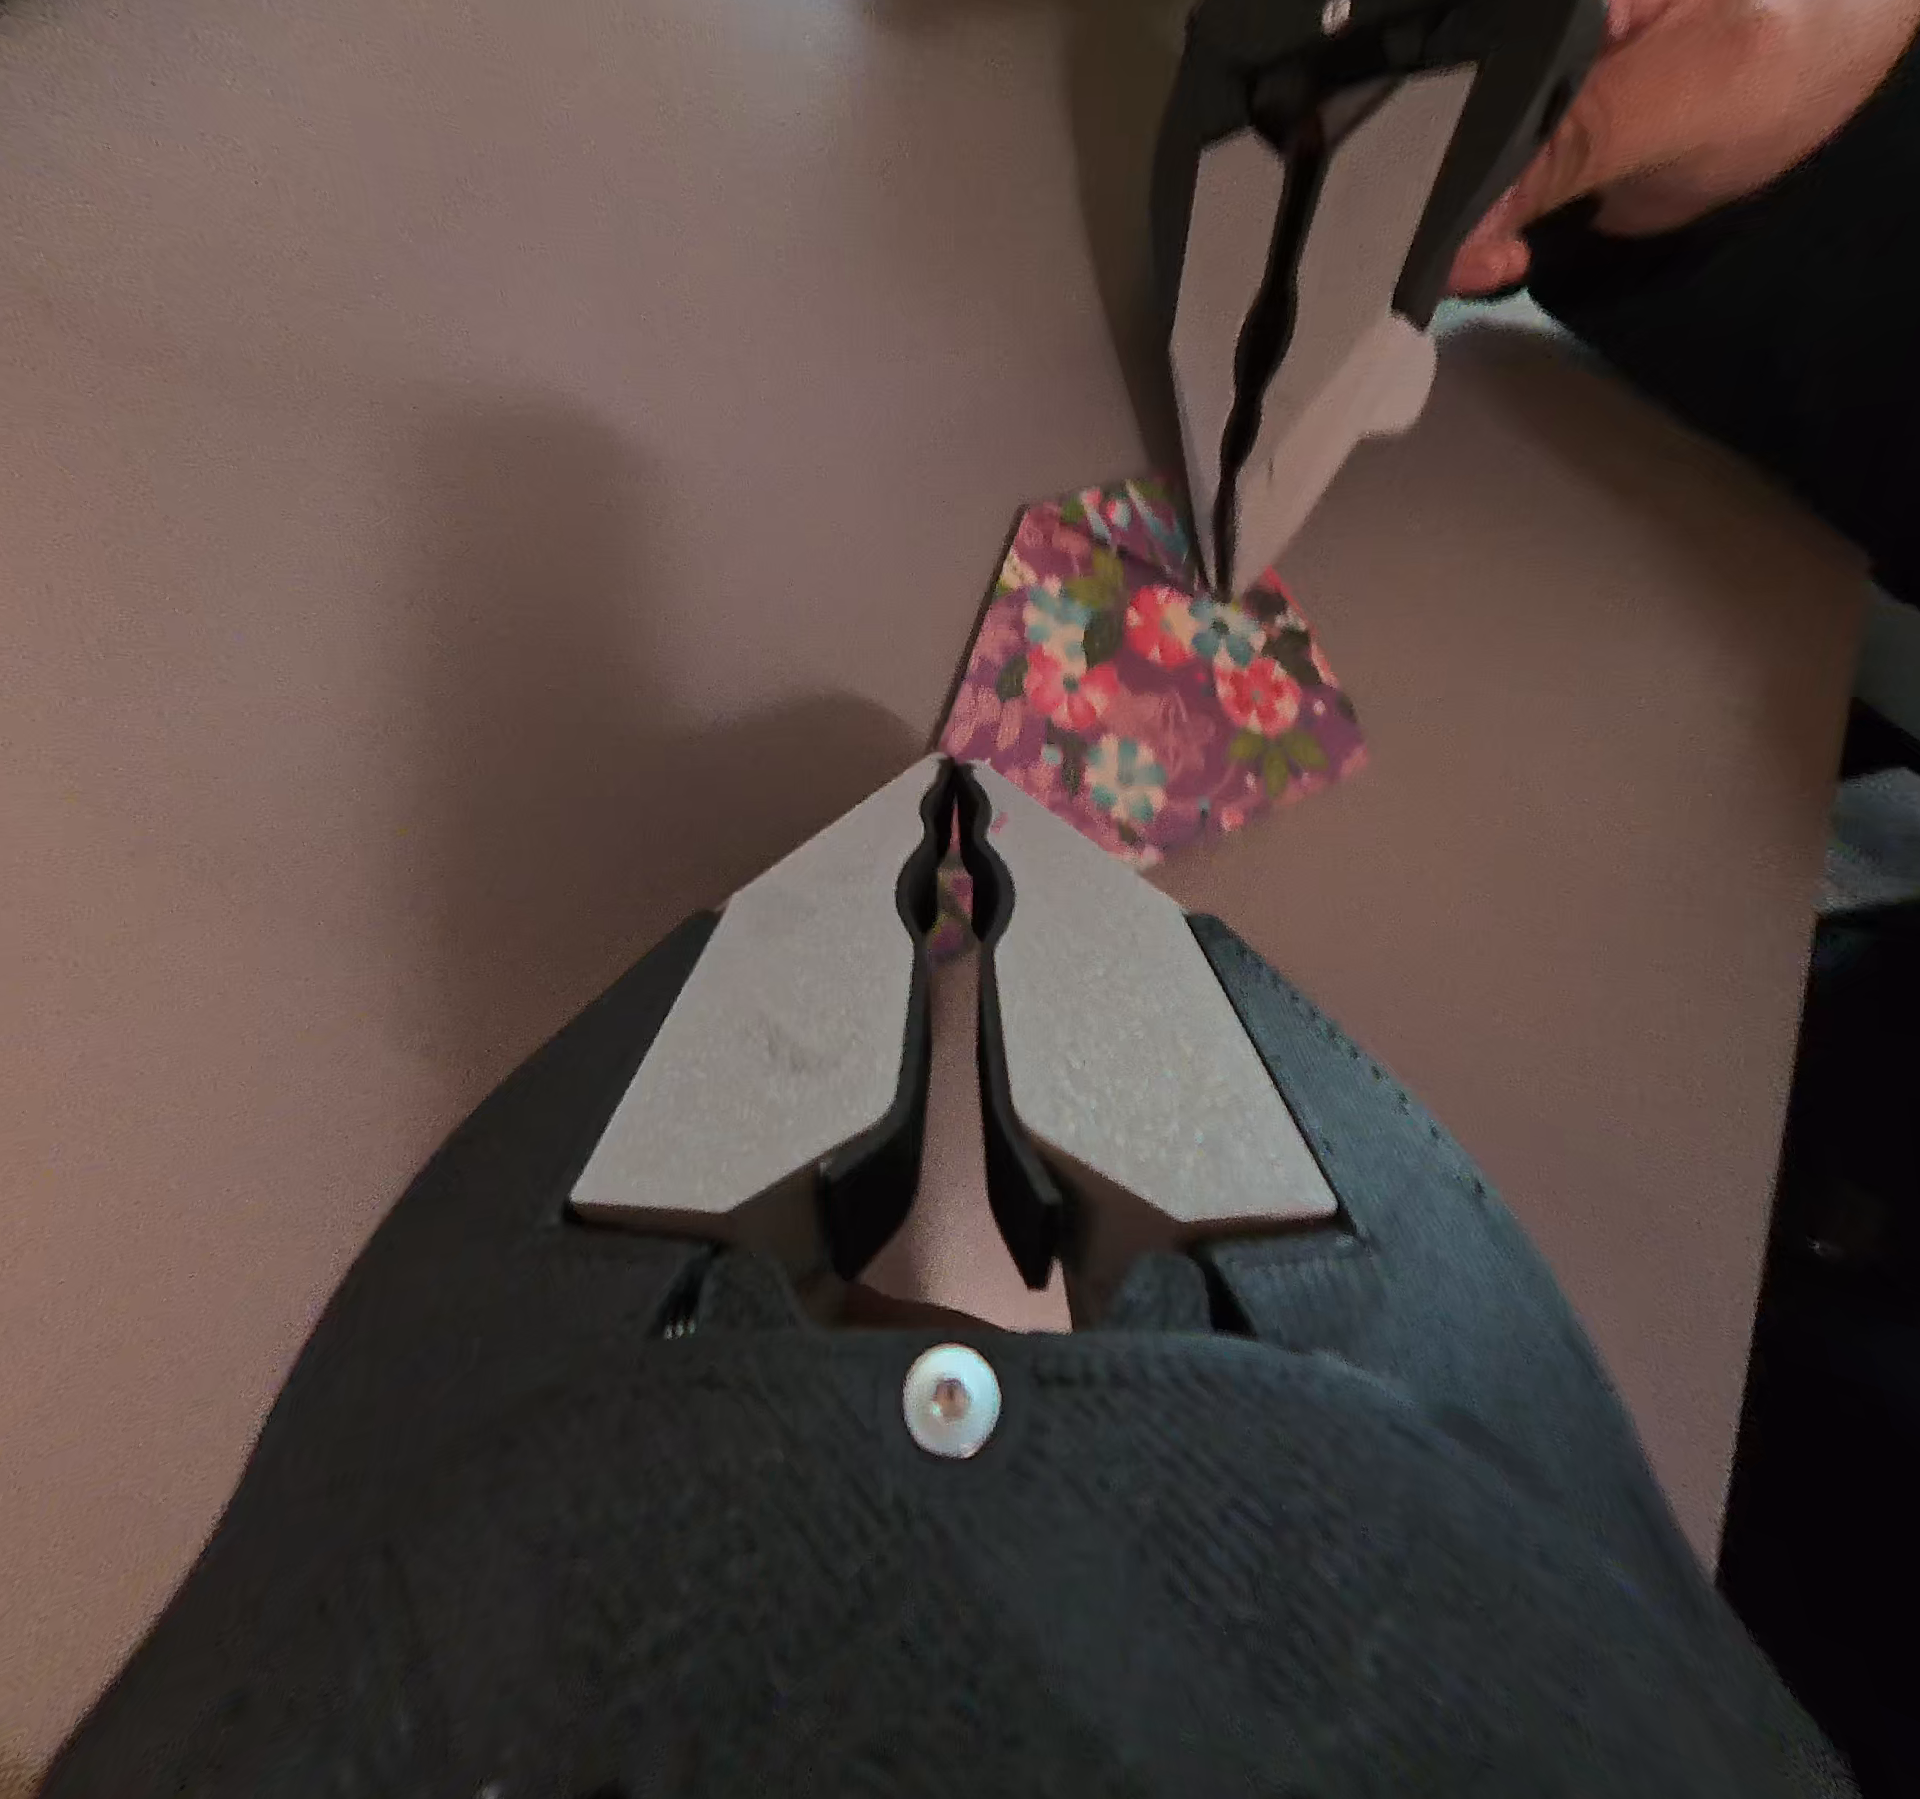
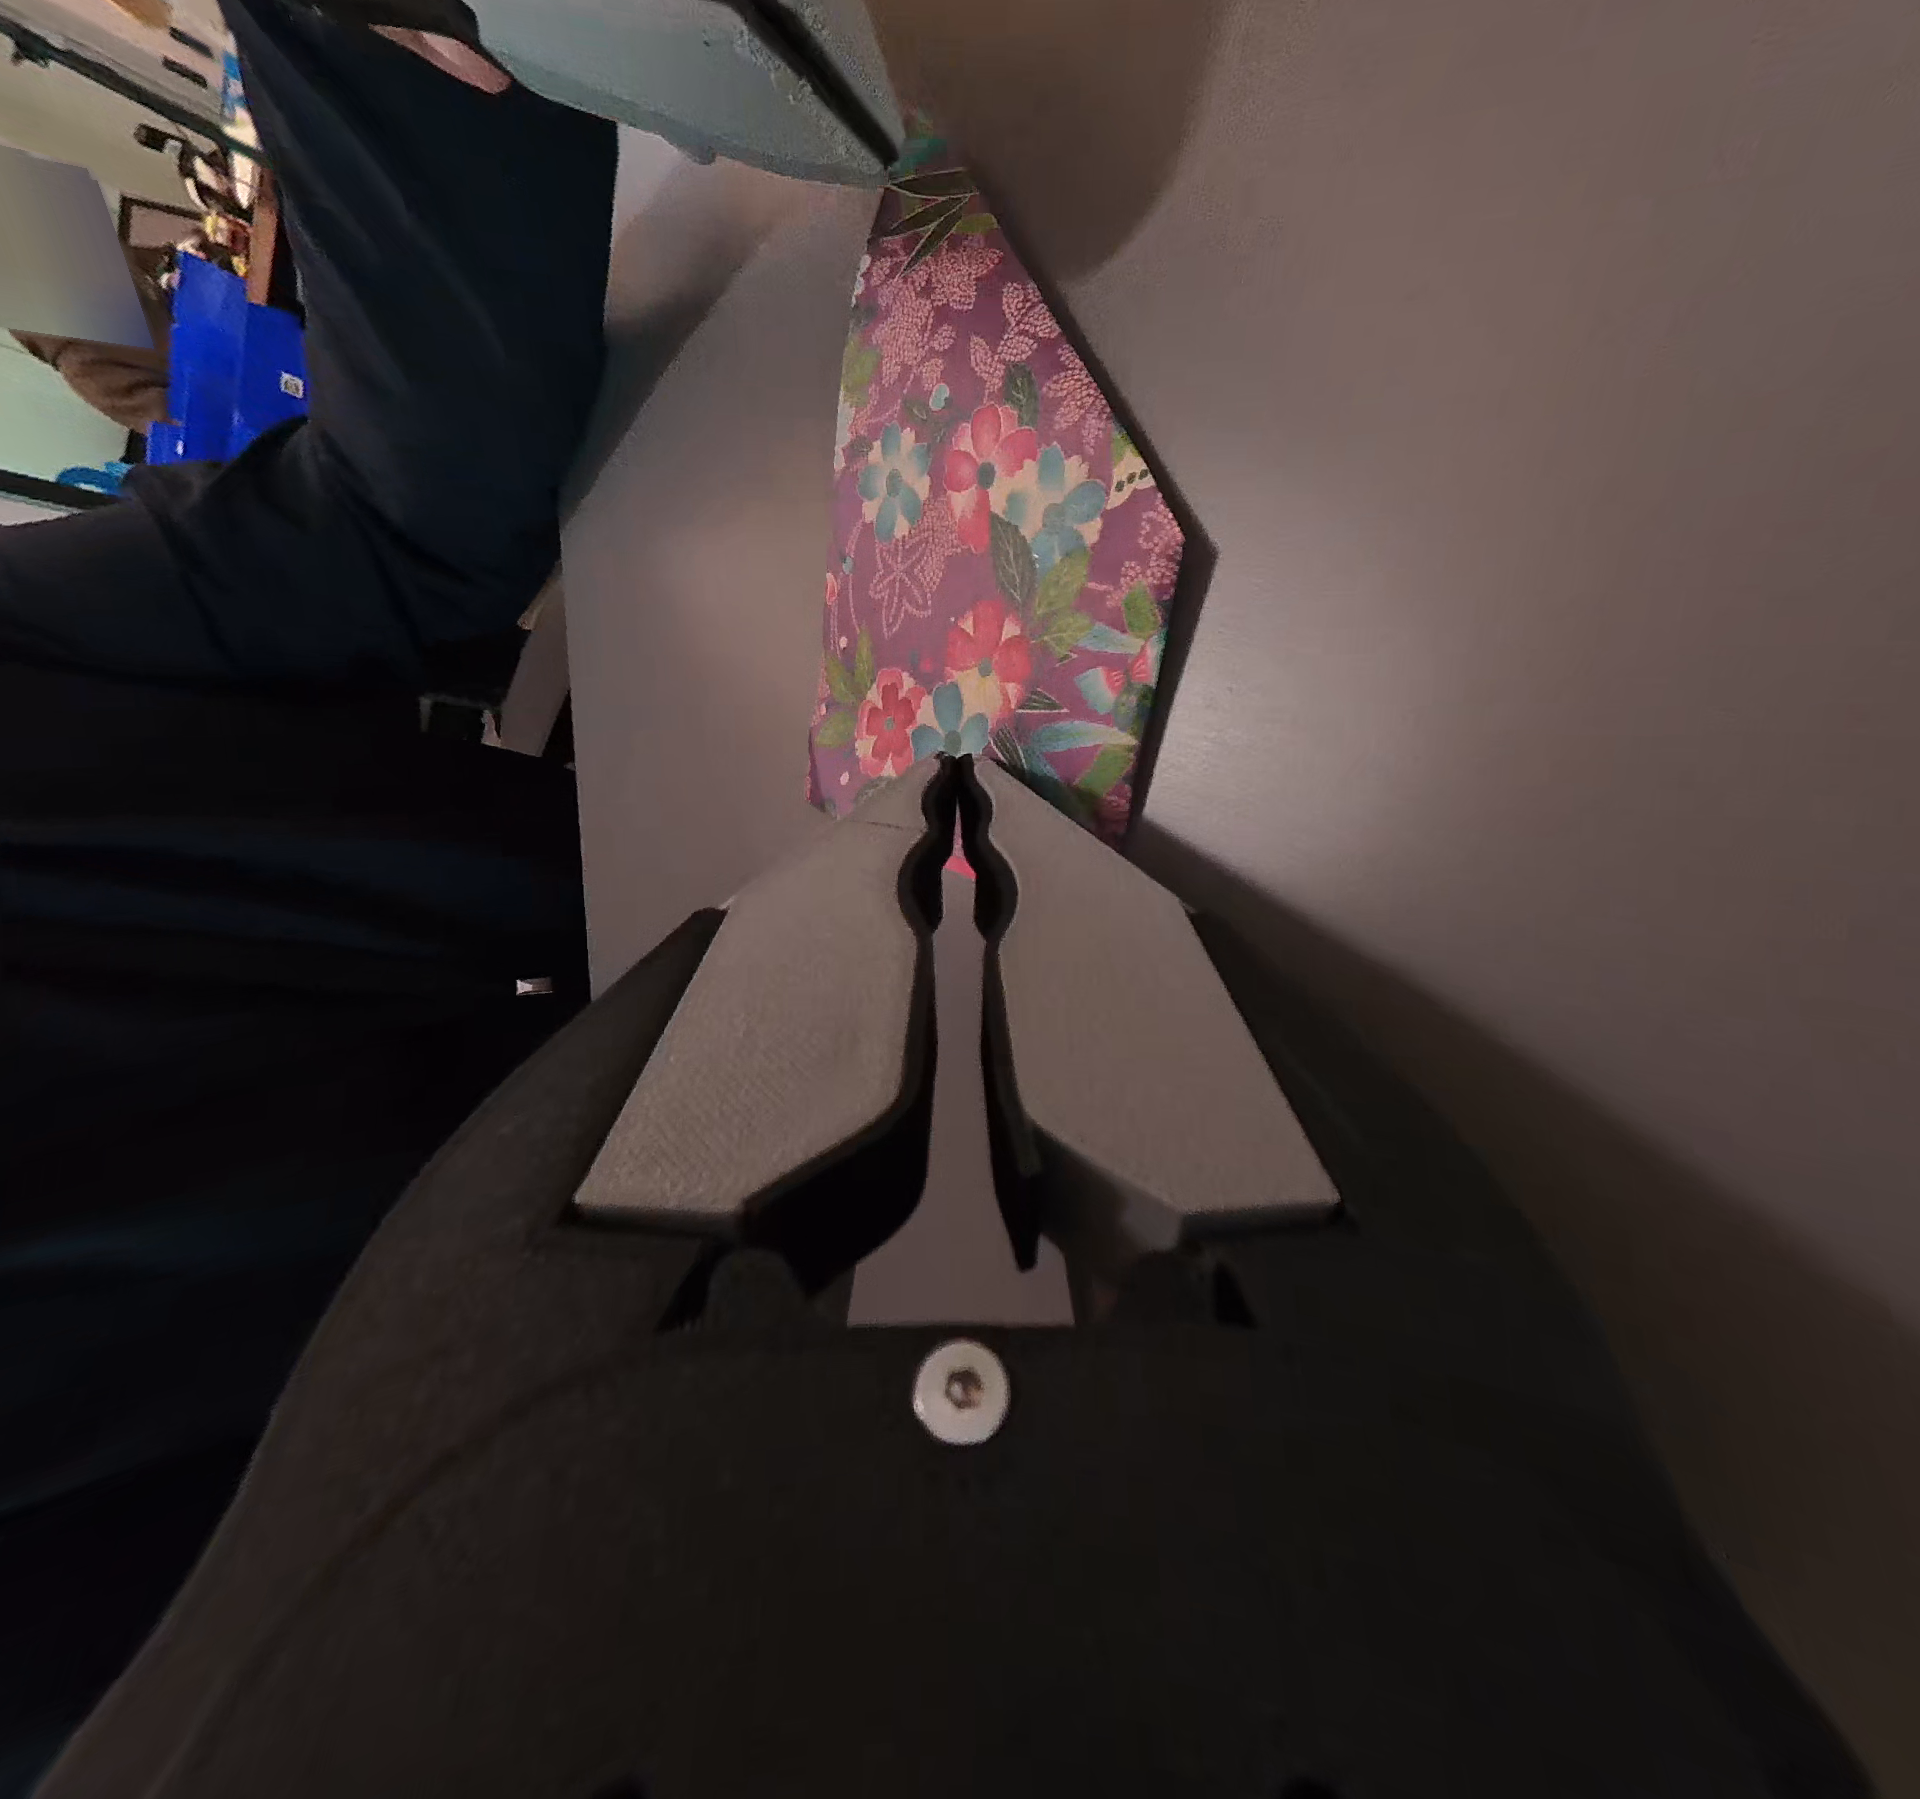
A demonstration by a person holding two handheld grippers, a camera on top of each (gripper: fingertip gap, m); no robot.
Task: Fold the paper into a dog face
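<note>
Left gripper (image 1: 954, 770) pinched shut on my near corner of paper (image 1: 1153, 700); right gripper (image 2: 958, 764) closed on opposite corner; folded floral paper on table (image 1: 468, 399); I see hand (image 1: 1704, 76) behind.

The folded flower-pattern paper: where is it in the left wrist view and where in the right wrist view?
Left wrist view: the paper lies right of centre on the table, between the left gripper and the right gripper.
Right wrist view: the paper runs up the centre.
Shared landmark: both grippers' closed tips at opposite ends of the paper.
</note>
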